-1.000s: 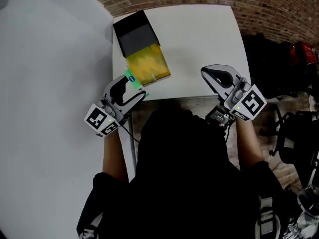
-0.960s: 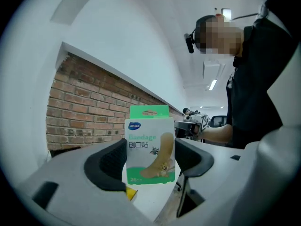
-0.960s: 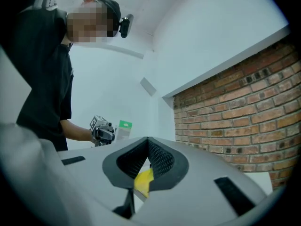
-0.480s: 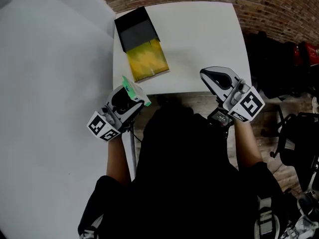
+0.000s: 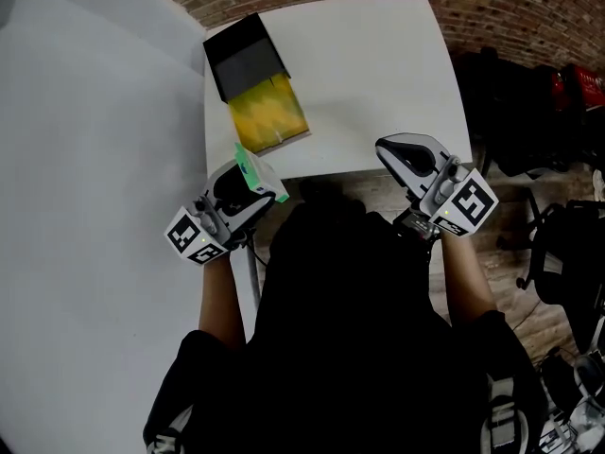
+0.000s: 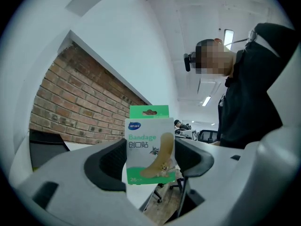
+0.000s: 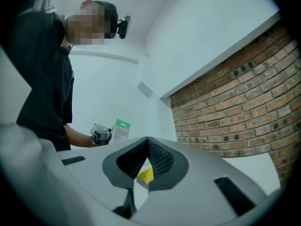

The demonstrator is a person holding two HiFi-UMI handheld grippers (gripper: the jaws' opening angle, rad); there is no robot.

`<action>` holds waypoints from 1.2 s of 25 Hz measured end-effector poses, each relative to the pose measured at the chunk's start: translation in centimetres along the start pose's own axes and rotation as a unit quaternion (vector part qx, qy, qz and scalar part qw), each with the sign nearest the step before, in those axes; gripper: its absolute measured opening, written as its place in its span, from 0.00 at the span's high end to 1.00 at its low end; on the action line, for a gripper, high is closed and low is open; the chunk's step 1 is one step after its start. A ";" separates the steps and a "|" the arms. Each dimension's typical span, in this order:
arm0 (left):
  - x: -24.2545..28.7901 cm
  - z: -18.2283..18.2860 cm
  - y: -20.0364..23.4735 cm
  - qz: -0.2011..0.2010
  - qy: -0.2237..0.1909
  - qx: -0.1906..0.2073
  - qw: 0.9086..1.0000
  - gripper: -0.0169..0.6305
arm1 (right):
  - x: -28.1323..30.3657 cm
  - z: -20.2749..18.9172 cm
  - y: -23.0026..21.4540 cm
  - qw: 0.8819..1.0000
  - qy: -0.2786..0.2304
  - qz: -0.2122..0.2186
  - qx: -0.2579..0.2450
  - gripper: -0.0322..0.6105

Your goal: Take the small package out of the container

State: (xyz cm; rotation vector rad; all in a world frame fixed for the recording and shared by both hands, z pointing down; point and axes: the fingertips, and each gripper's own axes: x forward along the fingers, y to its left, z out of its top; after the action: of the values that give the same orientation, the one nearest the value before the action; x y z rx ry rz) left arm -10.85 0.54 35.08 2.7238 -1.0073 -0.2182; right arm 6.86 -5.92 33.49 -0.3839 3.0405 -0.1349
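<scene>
The hand-held gripper [image 6: 151,158] clamps a bandage package [image 6: 149,142].

The small package [image 6: 149,147] is green and white, with a tan bandage printed on it. The container [image 5: 244,60] is black at its far end and mottled yellow nearer. The table [image 5: 378,74] is white, and the far wall [image 5: 529,12] is red-brown brick. The left gripper [image 5: 253,180] and right gripper [image 5: 392,149] are pale grey, their cubes marked in black-and-white squares.

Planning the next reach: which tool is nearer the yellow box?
Left. The left tool, gripping the bandage pack, is just short of the yellow box; the right tool is farther off rightward.
</scene>
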 end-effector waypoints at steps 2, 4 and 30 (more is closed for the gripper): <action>0.8 0.0 -0.3 -0.008 0.006 0.004 1.000 0.47 | -0.1 -0.3 0.6 1.000 0.003 0.011 0.004 0.94; 1.4 -0.2 -0.7 -0.016 0.017 0.011 1.000 0.47 | 0.0 -0.6 1.0 1.000 0.005 0.015 0.006 0.94; 3.1 -0.5 -1.7 -0.041 0.033 0.029 0.998 0.47 | 0.7 -0.1 0.8 0.999 -0.009 0.050 0.002 0.94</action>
State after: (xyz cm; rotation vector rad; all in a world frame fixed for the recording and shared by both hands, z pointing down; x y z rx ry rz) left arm -7.35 -0.10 34.94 2.8078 -0.8999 -0.1122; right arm 5.96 -5.37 33.44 -0.2318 3.0332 -0.1321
